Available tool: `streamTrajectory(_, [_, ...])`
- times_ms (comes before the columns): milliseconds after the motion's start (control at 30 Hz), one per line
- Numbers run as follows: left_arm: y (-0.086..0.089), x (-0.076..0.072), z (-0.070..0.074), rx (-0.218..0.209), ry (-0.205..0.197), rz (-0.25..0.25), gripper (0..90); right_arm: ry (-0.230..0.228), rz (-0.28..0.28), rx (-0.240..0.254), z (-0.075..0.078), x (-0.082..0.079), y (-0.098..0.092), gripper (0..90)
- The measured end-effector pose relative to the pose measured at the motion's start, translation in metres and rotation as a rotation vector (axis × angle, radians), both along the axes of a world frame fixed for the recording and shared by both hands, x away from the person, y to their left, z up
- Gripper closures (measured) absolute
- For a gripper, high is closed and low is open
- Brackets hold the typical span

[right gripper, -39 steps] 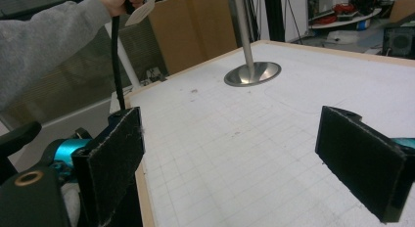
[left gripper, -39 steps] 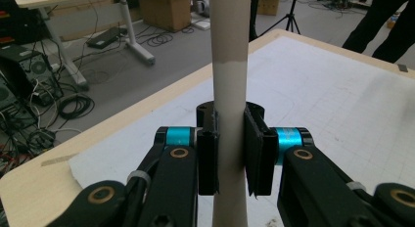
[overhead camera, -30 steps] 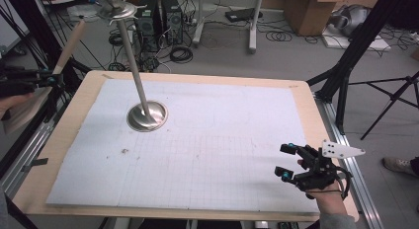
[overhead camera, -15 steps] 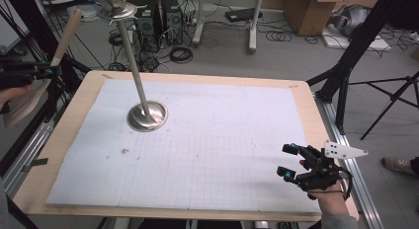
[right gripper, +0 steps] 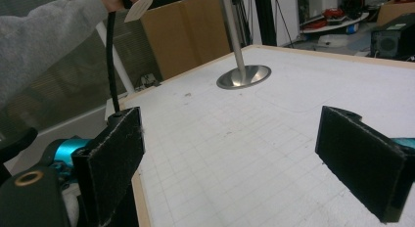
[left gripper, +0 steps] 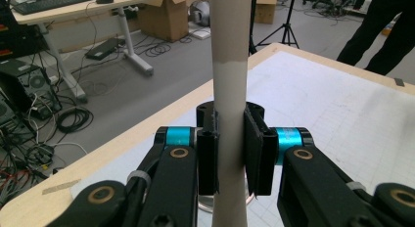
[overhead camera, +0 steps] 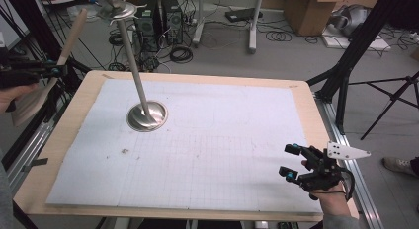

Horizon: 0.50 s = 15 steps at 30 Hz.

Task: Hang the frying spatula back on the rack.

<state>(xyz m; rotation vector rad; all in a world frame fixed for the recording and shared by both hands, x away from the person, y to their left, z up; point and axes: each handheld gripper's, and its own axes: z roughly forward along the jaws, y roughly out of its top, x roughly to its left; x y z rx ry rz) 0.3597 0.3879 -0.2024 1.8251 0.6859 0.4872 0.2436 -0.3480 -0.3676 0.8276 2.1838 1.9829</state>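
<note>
Two claws: left claw clamps cardboard tube upright at left frame edge, ready for stand; right claw wide, idle lower right.

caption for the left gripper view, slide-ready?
Left gripper clamped on an upright cardboard tube above the edge of the white-covered table.

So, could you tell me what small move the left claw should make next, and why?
Probably carry the cardboard tube inward over the table, toward the metal stand. The left claw is shut on the tube, held off the table's left edge, and the right claw rests open, holding nothing.
</note>
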Motion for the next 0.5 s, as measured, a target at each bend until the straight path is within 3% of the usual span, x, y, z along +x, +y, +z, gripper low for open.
streamTrajectory(500, [-0.0058, 0.0036, -0.0045, 0.009, 0.022, -0.017, 77.7, -0.007, -0.002, -0.004, -0.0003, 0.0005, -0.0001, 9.7])
